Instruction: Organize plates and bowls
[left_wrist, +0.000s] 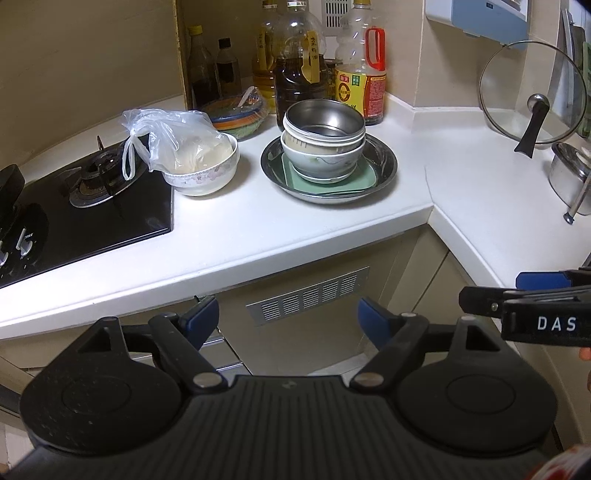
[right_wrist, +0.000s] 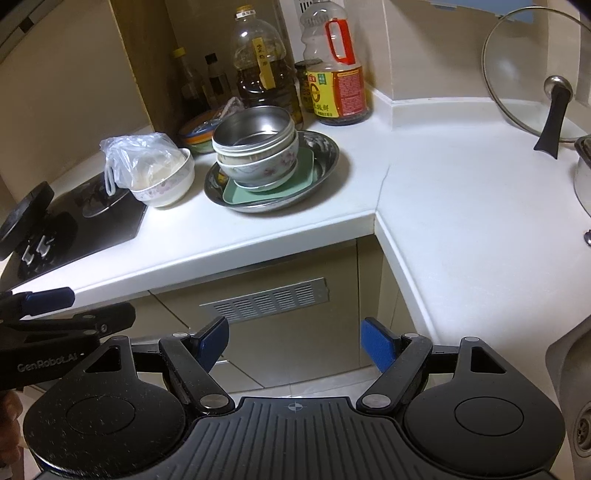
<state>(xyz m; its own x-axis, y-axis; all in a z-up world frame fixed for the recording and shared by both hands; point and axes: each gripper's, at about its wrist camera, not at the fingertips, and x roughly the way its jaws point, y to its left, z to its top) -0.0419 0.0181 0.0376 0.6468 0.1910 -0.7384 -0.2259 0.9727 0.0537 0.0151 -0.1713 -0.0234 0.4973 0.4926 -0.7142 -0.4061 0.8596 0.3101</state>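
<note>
A white corner counter (left_wrist: 332, 229) ran from the hob (left_wrist: 85, 218) round toward a sink. Both grippers, left (left_wrist: 288, 317) and right (right_wrist: 295, 339), hung off its front edge, jaws wide, nothing between them. The bowls (left_wrist: 323, 144) sat stacked on a green plate (left_wrist: 354, 177) in a steel dish (left_wrist: 384, 166). Beside it stood a bagged bowl (left_wrist: 201, 166), with bottles (left_wrist: 295, 62) behind.

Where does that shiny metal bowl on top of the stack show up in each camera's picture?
Left wrist view: the metal bowl sits just above centre, topping the stack.
Right wrist view: the metal bowl sits upper left of centre.
Shared landmark: the red-handled bottle stands behind it in both.
</note>
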